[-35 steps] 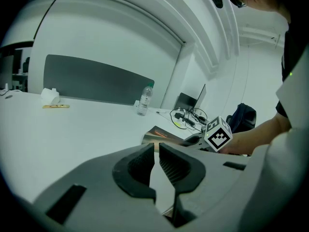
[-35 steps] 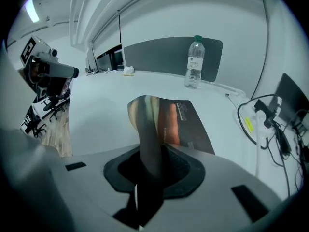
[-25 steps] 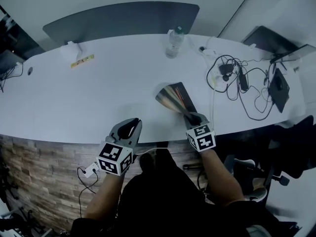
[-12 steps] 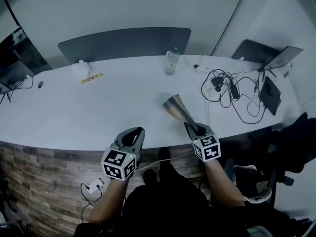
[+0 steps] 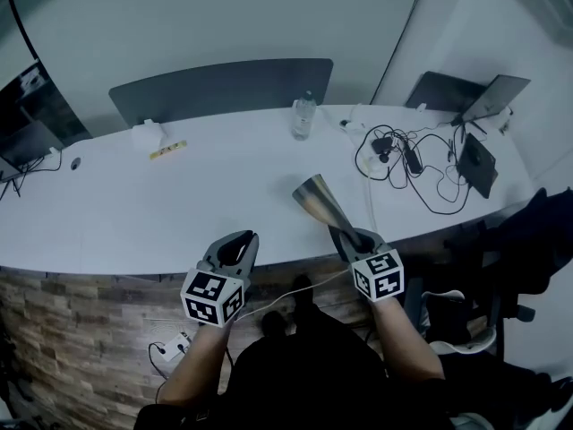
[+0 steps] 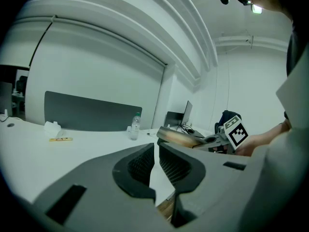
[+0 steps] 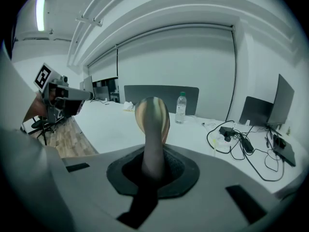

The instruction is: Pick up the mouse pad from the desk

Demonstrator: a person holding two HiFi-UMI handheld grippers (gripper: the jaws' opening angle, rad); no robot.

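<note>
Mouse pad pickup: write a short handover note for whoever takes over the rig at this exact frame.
Right gripper: shut on one end of the mouse pad, which is curled and held in the air above the desk.
Left gripper: shut, nothing between its jaws, by the desk's near edge.
Done: pad gripped and lifted off the desk.
Left: nothing beyond keeping the grip.

Left tongs held forward, near side, jaws together, nothing between them. Right tongs alongside, tipped downward, jaws pinched on mouse pad.
</note>
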